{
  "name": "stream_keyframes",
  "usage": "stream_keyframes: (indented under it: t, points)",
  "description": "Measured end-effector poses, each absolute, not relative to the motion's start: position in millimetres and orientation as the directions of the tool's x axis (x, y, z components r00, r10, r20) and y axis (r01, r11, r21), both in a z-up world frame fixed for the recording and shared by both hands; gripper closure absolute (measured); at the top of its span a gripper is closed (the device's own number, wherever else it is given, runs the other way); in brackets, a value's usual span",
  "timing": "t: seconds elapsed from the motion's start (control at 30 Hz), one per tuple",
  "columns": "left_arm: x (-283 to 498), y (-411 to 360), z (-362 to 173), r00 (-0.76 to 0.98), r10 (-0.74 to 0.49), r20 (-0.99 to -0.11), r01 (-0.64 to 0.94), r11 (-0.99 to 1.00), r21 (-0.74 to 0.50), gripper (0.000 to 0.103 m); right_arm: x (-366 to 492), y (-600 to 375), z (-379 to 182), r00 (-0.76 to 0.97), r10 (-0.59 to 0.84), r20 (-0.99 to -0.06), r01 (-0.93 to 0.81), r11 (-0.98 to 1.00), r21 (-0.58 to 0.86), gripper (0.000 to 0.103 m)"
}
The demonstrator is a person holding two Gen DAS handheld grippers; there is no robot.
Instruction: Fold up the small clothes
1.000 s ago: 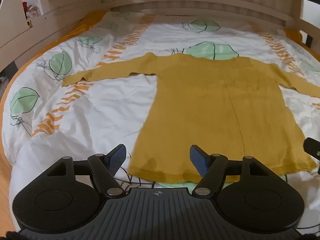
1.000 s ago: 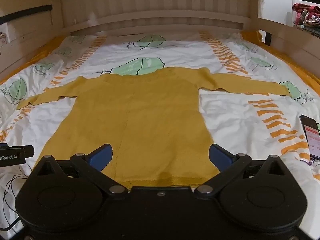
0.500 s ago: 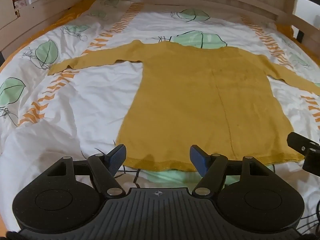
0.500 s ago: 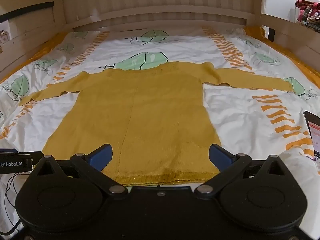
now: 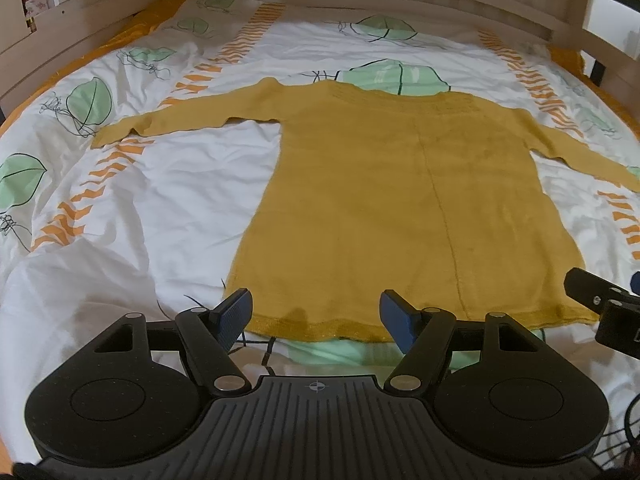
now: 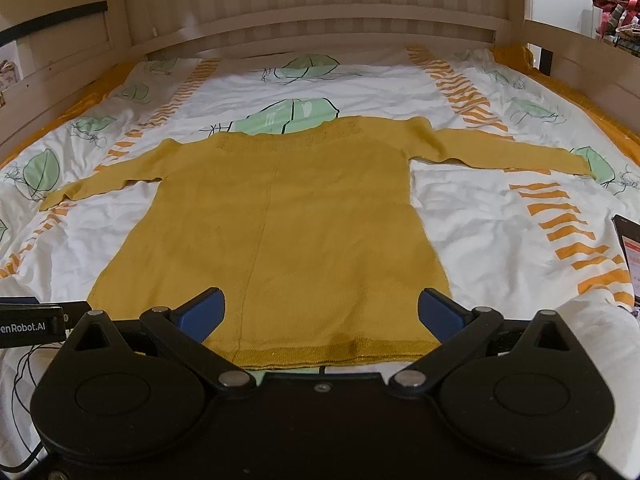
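A mustard-yellow long-sleeved knit top [image 5: 400, 200] [image 6: 280, 220] lies flat on the bed, hem toward me and both sleeves spread out sideways. My left gripper [image 5: 316, 314] hovers open over the left part of the hem, blue pads wide apart with nothing between them. My right gripper [image 6: 320, 310] stands open above the hem's right part, its pads clear of the cloth. In the left wrist view the right gripper's black body [image 5: 604, 308] shows at the right edge. The left gripper's body [image 6: 28, 320] shows at the left edge of the right wrist view.
The bed cover [image 5: 160, 200] is white with green leaves and orange stripes, bunched at the near left corner. A wooden bed frame [image 6: 320, 20] closes the far end and both sides. A phone [image 6: 630, 252] lies on the cover at the right. Black cables [image 6: 20, 360] trail near the left.
The left wrist view has shifted: the top now sits further right and lower in it than half a second ago. The right wrist view is nearly unchanged. Both grippers stay open.
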State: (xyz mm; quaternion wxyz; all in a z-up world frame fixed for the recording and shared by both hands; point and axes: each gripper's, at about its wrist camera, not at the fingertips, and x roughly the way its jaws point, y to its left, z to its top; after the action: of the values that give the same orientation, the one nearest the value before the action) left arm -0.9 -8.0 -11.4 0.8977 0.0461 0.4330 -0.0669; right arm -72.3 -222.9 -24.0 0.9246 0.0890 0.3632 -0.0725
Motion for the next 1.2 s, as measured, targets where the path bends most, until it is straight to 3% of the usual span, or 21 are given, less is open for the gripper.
stream_keyframes:
  t: [1.2]
  points:
    - [5.9,-12.0,-13.0,0.594,-0.090,-0.799,0.171,0.985,0.017,0.034,-62.4,-220.2,-30.1,0.706,-0.026,-0.708,0.180,0.973,0.143,0.001]
